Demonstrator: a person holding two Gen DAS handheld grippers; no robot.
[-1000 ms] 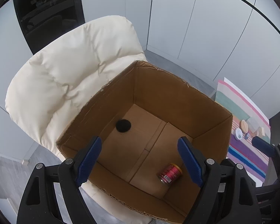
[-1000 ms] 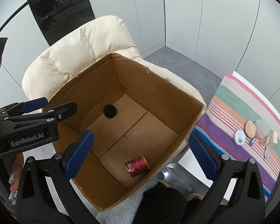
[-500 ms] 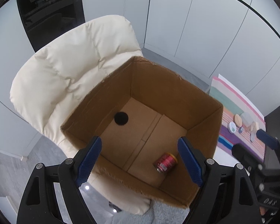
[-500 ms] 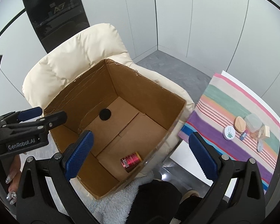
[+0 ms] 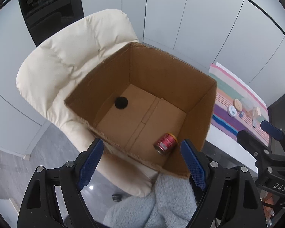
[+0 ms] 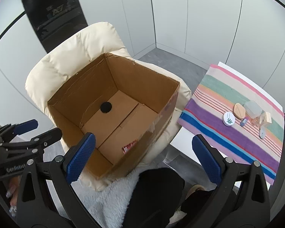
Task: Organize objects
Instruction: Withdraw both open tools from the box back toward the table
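Right now both grippers hang above a cardboard box (image 5: 197,102) that sits open on the seat of a cream padded chair (image 5: 70,60). The left gripper (image 5: 142,163) has its blue-padded jaws spread wide with nothing between them, tilted steeply down over the near edge of the box. The right gripper (image 6: 142,157) is just as wide and just as empty, angled down toward the near right corner of the box and the gap between chair and table. Down on the box floor a red can (image 5: 165,144) lies on its side close to the near right corner, and a small black round thing (image 5: 121,102) rests near the far left wall, well apart from the can. From the right wrist view only a sliver of the can's label shows past the box wall. To the right of the chair stands a white table (image 6: 182,138) with a striped cloth (image 6: 218,133) spread over it. On the cloth lie a white round tin (image 6: 228,119), a tan oval piece (image 6: 239,110), a clear lidded container (image 6: 253,108), a small wooden block (image 6: 267,117) and a couple of tiny items too small to make out, all bunched near the far right end. A pale fleecy sleeve (image 6: 108,199) shows at the bottom of both views.
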